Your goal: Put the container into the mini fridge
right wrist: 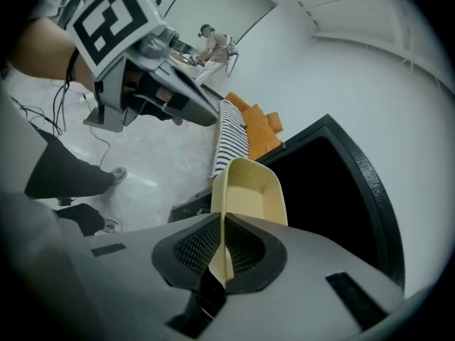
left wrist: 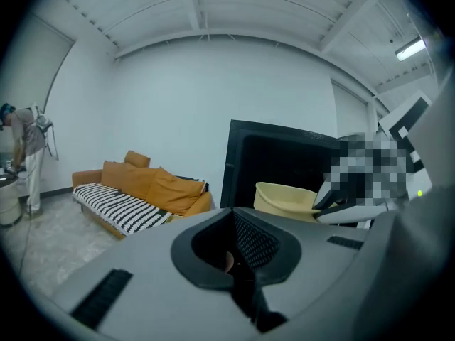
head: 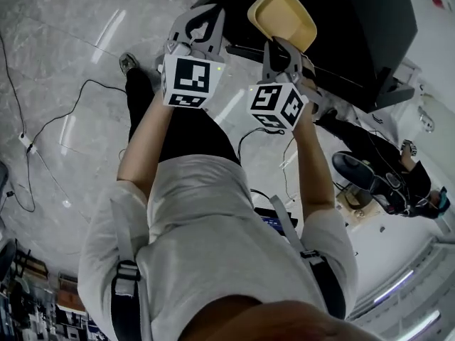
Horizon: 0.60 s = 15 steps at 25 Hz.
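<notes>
The left gripper (head: 204,21) carries a marker cube (head: 188,80) printed with black-and-white squares, which are patterns rather than words. In the left gripper view its jaws are pressed together with nothing between them (left wrist: 233,251). Behind it, an orange sofa (left wrist: 142,190) stands against the wall.

The right gripper (head: 283,45) is just beside it, with a patterned cube of its own. In the right gripper view its jaws (right wrist: 222,251) are clamped on one thin side wall of the cream-yellow container (right wrist: 249,190). The container (head: 282,18) is a shallow rectangular tub held in the air. Its long axis runs straight out ahead of the jaws, and its hollow side faces the head camera. It hangs in front of the black mini fridge (head: 359,27), outside it. In the right gripper view its far end points toward the fridge's dark front (right wrist: 334,190).
</notes>
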### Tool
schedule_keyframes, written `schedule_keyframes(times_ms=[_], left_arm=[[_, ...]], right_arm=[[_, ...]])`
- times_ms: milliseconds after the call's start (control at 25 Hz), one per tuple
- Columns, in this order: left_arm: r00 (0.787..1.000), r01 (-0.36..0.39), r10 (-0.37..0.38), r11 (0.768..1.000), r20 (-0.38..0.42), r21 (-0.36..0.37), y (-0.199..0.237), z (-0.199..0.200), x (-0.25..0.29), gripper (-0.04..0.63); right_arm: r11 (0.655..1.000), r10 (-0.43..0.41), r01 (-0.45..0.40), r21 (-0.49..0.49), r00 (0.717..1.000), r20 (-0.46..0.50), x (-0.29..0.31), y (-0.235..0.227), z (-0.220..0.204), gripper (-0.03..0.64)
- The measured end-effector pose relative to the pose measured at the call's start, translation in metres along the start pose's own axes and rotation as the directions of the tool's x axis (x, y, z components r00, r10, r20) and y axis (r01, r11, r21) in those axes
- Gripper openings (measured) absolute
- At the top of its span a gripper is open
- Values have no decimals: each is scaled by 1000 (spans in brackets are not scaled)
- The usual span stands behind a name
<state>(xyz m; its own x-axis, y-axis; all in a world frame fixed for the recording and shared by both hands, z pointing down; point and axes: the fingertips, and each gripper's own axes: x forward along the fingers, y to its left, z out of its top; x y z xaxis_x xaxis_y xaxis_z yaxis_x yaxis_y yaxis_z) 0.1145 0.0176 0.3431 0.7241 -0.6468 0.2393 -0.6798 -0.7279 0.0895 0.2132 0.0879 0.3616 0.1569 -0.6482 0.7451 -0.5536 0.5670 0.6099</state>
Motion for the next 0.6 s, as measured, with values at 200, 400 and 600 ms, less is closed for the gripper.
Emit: schedule_keyframes(times_ms=[200,400,600], left_arm=[[999,-23,23,1000,-24,-19,-1,-38,18,12],[998,-36,34,998,-48,-55,8,-83,39,12],[997,-60,55,991,-45,-117,6,-113,68,12]], right_arm=[[999,11,-11,45,1000,15,39,8,2,51],[995,6,-6,100,1000,4,79,18,-6,51],[992,7,-5,128,1000,-11,109,27,-28,51]])
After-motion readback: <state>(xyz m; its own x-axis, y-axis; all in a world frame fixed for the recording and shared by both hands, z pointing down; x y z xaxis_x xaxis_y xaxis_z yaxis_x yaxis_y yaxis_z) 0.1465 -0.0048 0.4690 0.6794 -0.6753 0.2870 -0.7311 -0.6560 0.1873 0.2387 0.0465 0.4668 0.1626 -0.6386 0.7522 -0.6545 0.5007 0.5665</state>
